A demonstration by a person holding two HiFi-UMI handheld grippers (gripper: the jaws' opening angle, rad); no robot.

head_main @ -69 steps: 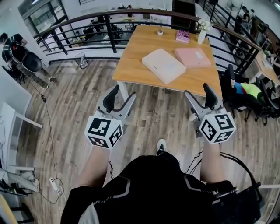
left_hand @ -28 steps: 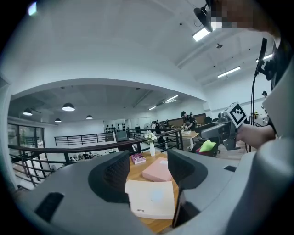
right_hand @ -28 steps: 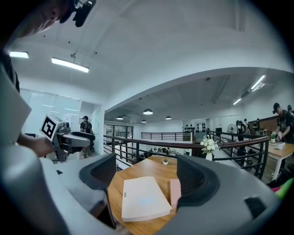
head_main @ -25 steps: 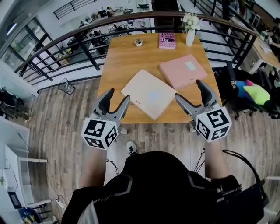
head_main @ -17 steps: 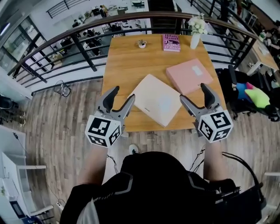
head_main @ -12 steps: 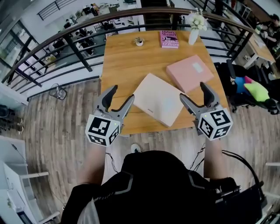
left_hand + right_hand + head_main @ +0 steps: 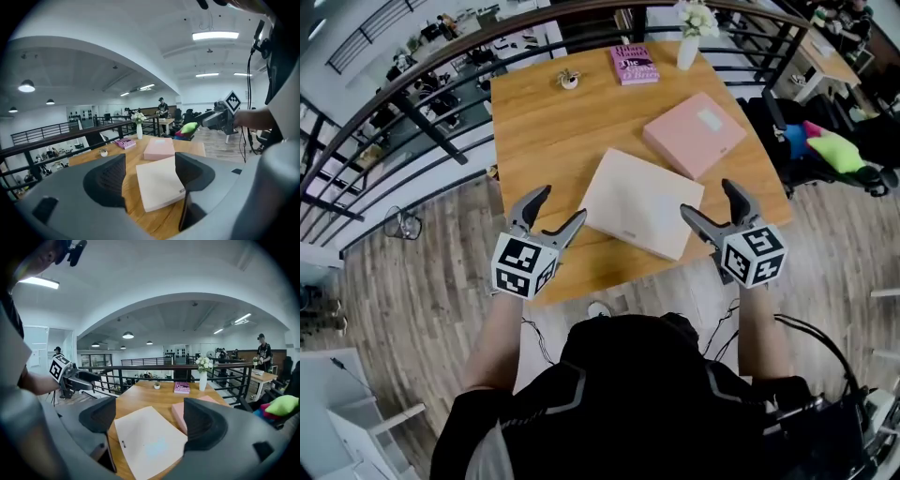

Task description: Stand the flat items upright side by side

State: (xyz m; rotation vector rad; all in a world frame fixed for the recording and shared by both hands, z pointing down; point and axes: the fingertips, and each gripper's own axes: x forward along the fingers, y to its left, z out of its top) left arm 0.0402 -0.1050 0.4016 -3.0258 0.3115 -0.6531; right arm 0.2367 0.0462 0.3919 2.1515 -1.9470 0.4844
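Observation:
A cream flat item [image 7: 639,202] lies at the near edge of the wooden table [image 7: 534,141], with a pink flat item [image 7: 694,134] flat behind it to the right. A small magenta book [image 7: 634,64] lies at the far edge. My left gripper [image 7: 558,208] hovers just left of the cream item, and my right gripper [image 7: 709,201] just right of it. Both have their jaws opening with nothing between them. In the left gripper view the cream item [image 7: 159,187] and the pink item [image 7: 159,149] show ahead; in the right gripper view the cream item [image 7: 147,444] lies low between the jaws.
A white vase of flowers [image 7: 689,42] and a small potted plant [image 7: 569,81] stand at the table's far edge. A dark railing [image 7: 422,122] runs behind and to the left. A chair with a green and pink bundle [image 7: 830,145] stands at the right.
The table has come closer and lower in view. Both grippers now reach over its near edge, flanking the cream item, and their jaws have spread slightly wider.

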